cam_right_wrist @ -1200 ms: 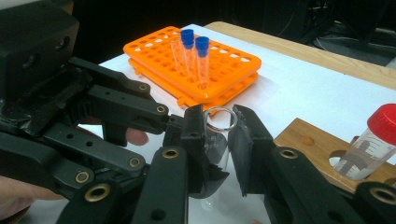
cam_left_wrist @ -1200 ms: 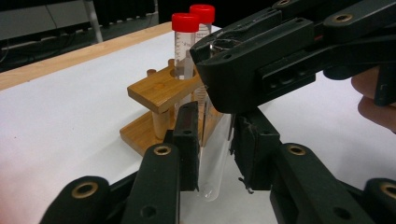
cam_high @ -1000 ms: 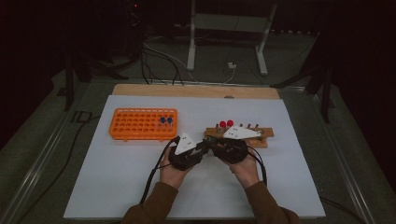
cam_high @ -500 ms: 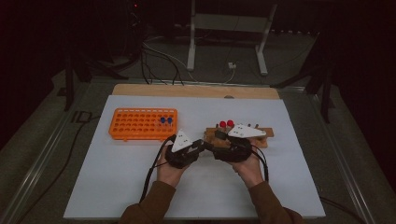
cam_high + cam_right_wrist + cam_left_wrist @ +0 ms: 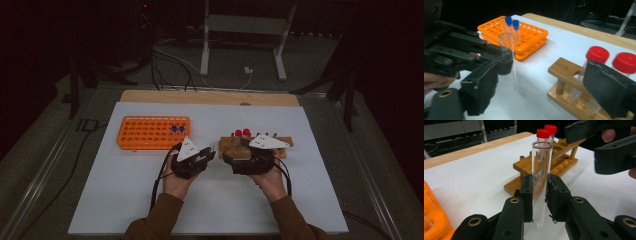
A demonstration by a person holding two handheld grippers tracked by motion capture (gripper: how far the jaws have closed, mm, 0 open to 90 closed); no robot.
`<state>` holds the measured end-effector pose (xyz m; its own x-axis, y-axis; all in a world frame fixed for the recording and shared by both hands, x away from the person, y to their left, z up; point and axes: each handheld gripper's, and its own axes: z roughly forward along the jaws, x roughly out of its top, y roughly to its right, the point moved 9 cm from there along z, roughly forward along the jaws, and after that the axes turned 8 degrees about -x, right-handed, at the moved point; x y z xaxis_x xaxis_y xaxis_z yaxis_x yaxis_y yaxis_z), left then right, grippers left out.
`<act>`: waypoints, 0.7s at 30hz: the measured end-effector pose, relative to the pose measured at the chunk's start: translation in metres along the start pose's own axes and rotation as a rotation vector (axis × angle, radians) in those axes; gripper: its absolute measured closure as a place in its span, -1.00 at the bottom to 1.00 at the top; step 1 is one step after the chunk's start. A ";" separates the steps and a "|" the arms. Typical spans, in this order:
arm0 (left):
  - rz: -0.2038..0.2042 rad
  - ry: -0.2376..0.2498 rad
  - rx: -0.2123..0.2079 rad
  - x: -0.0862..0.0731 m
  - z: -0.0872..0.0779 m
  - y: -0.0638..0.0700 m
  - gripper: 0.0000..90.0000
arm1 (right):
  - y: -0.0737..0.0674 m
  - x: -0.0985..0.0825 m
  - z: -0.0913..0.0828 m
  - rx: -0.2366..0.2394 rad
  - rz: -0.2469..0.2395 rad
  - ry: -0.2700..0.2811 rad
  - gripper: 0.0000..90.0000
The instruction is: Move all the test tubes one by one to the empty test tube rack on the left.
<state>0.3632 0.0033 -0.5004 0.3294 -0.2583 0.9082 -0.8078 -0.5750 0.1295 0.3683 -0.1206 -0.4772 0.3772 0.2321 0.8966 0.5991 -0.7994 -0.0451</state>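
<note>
The left gripper clamps the clear uncapped glass test tube upright. The right gripper, jaws just opened and empty, stands beside it near the wooden rack.

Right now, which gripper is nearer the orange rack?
Left. The left gripper, shut on an uncapped clear tube, sits just off the orange rack's near right corner; the open right gripper is farther right, at the wooden rack.
</note>
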 end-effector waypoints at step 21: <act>-0.017 0.015 0.045 0.001 -0.022 -0.018 0.68 | 0.024 -0.015 -0.019 -0.054 0.013 0.005 -0.98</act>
<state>0.3672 0.0305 -0.4930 0.3358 -0.2368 0.9117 -0.7789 -0.6141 0.1274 0.3640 -0.1538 -0.4836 0.3807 0.2189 0.8984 0.5554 -0.8309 -0.0330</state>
